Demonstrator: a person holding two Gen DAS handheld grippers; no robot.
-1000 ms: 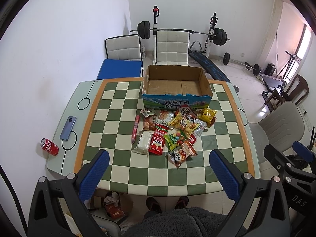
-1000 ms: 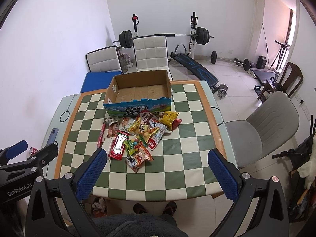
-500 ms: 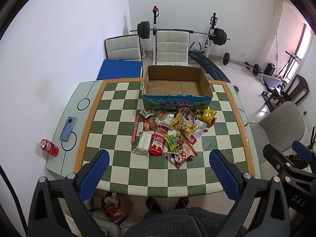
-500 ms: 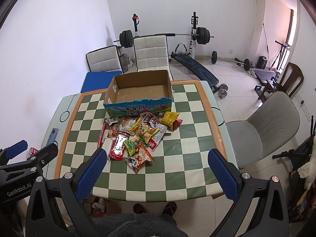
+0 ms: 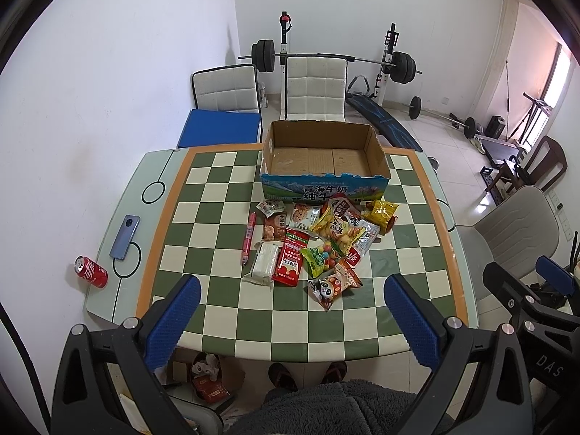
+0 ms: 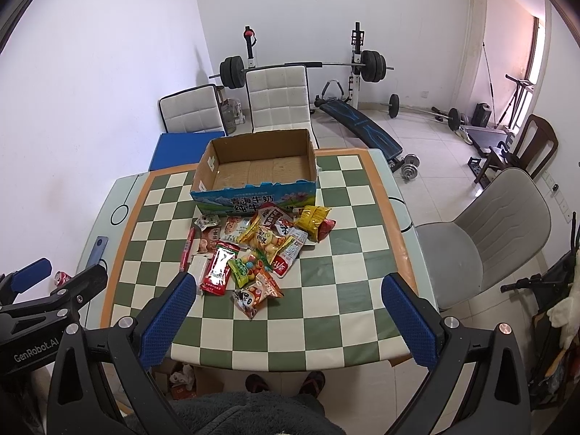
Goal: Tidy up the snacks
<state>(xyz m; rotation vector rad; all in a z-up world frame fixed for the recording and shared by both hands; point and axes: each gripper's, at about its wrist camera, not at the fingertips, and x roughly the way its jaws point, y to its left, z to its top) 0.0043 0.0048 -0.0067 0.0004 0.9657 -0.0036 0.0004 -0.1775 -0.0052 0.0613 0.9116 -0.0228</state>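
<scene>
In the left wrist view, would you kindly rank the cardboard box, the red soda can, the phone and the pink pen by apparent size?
1. cardboard box, clearly largest
2. phone
3. pink pen and red soda can: too alike in apparent area to rank; the pen is longer but thinner.

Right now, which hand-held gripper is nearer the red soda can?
Left. The left hand-held gripper hangs beside the red soda can; the right hand-held gripper is farther right.

Ahead of both sets of jaws, on the desk (image 5: 203, 330): snack packets (image 5: 319, 243) heaped midway between them, cardboard box (image 5: 324, 157) just behind the heap, touching it. Left of the left jaws, near the desk's edge: phone (image 5: 125, 232), can (image 5: 90, 272) beside it.
</scene>
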